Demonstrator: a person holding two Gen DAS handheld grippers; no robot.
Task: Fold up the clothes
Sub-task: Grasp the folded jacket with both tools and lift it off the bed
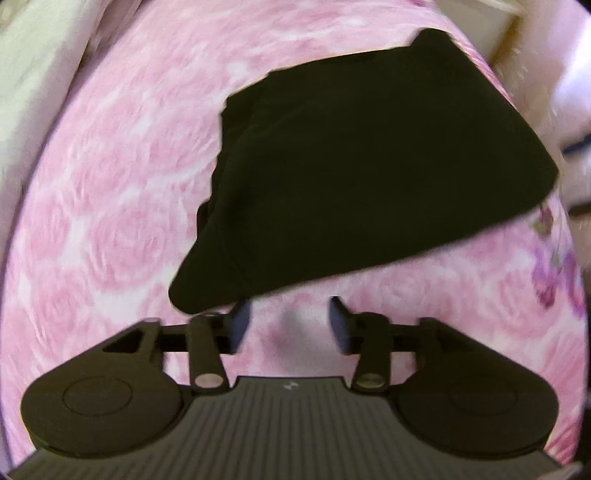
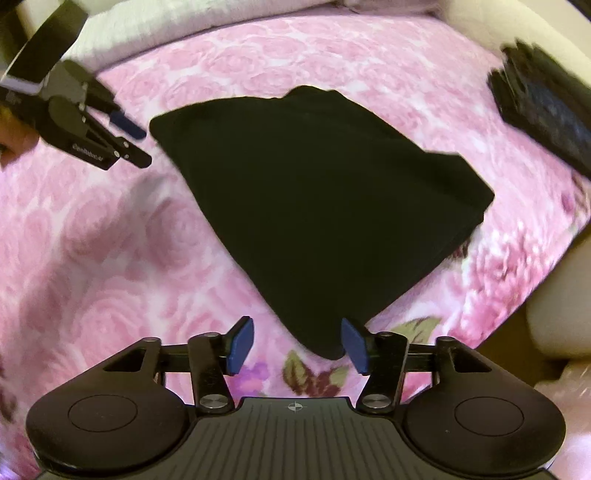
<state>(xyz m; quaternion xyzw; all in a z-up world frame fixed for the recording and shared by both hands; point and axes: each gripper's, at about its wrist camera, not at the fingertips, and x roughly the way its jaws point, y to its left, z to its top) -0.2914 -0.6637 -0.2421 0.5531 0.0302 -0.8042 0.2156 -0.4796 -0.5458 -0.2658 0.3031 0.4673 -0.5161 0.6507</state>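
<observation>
A black garment [image 1: 369,166] lies folded into a flat, roughly four-sided shape on the pink rose-print bedspread [image 1: 110,221]. My left gripper [image 1: 290,325] hovers just short of its near corner, open, with only bedspread between the blue pads. In the right wrist view the same garment [image 2: 314,192] spreads ahead, and its nearest corner lies between the fingers of my right gripper [image 2: 298,343], close to the right pad [image 2: 354,345] but not pinched. That gripper is open. The left gripper [image 2: 146,147] also shows at the garment's far left corner, open.
A dark folded item [image 2: 546,118] lies on the bedspread at the far right. White bedding [image 2: 129,33] runs along the far side. The bed's edge drops off at the right, beside a cream surface [image 2: 561,332]. A pale wall or panel [image 1: 37,74] stands at the left.
</observation>
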